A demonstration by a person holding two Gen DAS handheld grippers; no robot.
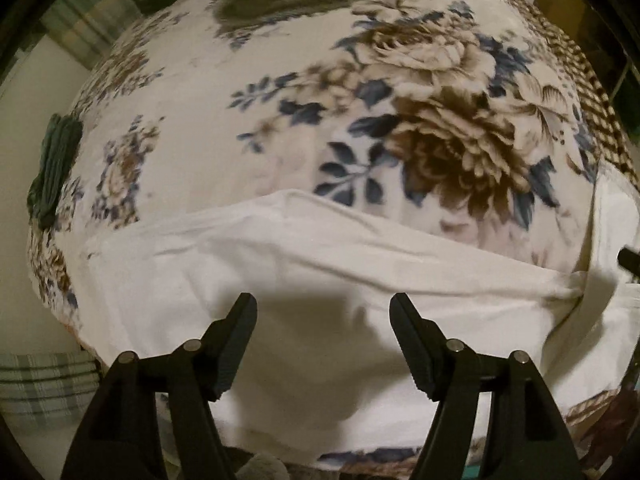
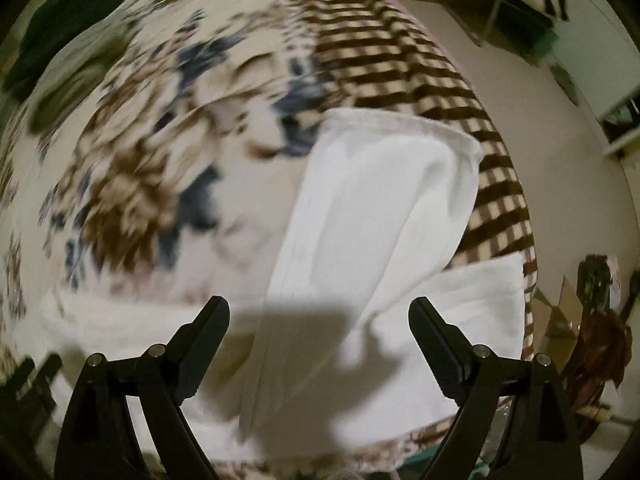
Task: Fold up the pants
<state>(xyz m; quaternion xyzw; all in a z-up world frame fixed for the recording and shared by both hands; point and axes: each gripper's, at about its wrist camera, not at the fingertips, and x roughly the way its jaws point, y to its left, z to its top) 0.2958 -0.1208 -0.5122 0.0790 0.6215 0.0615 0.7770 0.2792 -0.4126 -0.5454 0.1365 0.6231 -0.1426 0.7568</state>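
I see the floral blanket (image 1: 248,92) filling everything beyond both claws. White pants (image 1: 304,280) lie flat on it, directly under and ahead of my left gripper (image 1: 323,308); a folded leg (image 2: 380,208) runs forward between the tips of my right gripper (image 2: 319,310). Both claws spread, pinching nothing.

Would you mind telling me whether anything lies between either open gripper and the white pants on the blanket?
Nothing visible does. The left gripper and right gripper both hang open directly over the white pants, which lie bare on the floral blanket.
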